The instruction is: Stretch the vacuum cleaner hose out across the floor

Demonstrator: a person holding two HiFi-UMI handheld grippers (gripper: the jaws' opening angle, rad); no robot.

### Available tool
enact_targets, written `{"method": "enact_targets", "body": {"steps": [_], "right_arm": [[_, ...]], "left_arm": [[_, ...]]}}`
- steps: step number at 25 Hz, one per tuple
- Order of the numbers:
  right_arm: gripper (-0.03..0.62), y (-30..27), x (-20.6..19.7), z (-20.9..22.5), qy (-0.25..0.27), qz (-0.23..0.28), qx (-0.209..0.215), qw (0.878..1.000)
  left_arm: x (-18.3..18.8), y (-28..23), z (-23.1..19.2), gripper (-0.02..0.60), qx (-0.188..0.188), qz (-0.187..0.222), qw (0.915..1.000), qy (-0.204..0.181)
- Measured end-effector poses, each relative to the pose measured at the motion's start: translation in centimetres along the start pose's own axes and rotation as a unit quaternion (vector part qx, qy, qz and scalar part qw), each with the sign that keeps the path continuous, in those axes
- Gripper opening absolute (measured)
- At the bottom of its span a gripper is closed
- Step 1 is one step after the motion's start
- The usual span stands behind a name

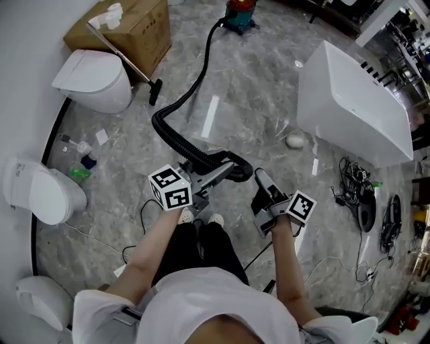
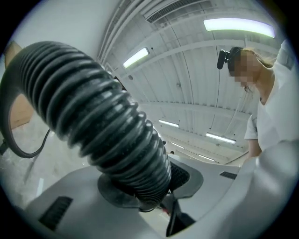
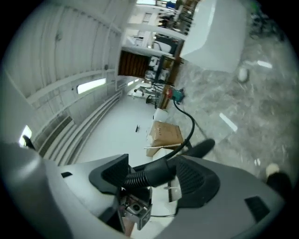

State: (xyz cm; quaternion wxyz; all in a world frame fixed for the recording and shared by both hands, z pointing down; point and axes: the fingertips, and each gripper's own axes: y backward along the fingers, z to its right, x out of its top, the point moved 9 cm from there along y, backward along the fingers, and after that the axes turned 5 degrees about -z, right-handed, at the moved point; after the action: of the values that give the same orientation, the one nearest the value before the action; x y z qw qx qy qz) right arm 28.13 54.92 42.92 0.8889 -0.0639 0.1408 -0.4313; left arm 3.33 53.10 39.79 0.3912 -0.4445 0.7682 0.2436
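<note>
The red-and-teal vacuum cleaner body (image 1: 240,12) is cut off by the top edge of the head view, so only part of it shows where the black ribbed vacuum hose (image 1: 176,102) joins it. The near end of the hose is hard to follow: it curls into a dark loop just ahead of the person's shoes, and I can't see where it finishes. In the left gripper view the hose fills most of the frame and hides much of the floor behind it. From the cleaner the hose runs down across the grey marbled floor (image 1: 255,94), bends, and ends up in the left gripper (image 1: 216,173), whose jaws are clamped on its ribs. The loop past that grip lies just in front of the right gripper (image 1: 262,180), whose jaws stand wide apart and press on nothing; the hose crosses beyond the gap
</note>
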Motion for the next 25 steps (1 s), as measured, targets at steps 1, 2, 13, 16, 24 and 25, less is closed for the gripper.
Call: {"method": "enact_targets", "body": {"steps": [1, 2, 13, 16, 24, 25], "right_arm": [[0.310, -0.6, -1.0, 0.9, -0.051, -0.003, 0.007, 0.999], [0.321, -1.2, -2.1, 1.6, -0.104, -0.003, 0.018, 0.994], [0.278, -3.8, -4.2, 3.0, -0.224, 0.027, 0.043, 0.973], [0.272, -3.7, -3.8, 2.7, -0.184, 0.038, 0.056, 0.981], [0.259, -3.2, -2.0, 1.1, -0.113, 0.075, 0.084, 0.987], [0.258, -2.9, -1.4, 0.9, -0.109, 0.082, 0.089, 0.987]], "left_arm": [[0.4, 0.0, -0.3, 0.150, -0.003, 0.011, 0.9999, 0.001], [0.6, -0.1, -0.4, 0.150, -0.009, 0.021, 0.9997, 0.004], [-4.6, -0.1, 2.5, 0.152, -0.047, 0.021, 0.9941, 0.095], [-6.1, 0.5, 1.2, 0.166, -0.039, 0.031, 0.9859, 0.160], [-11.5, 3.4, 1.8, 0.245, -0.005, -0.209, 0.9772, -0.039], [-12.0, 4.0, 1.9, 0.247, -0.006, -0.226, 0.9730, -0.047]]}}
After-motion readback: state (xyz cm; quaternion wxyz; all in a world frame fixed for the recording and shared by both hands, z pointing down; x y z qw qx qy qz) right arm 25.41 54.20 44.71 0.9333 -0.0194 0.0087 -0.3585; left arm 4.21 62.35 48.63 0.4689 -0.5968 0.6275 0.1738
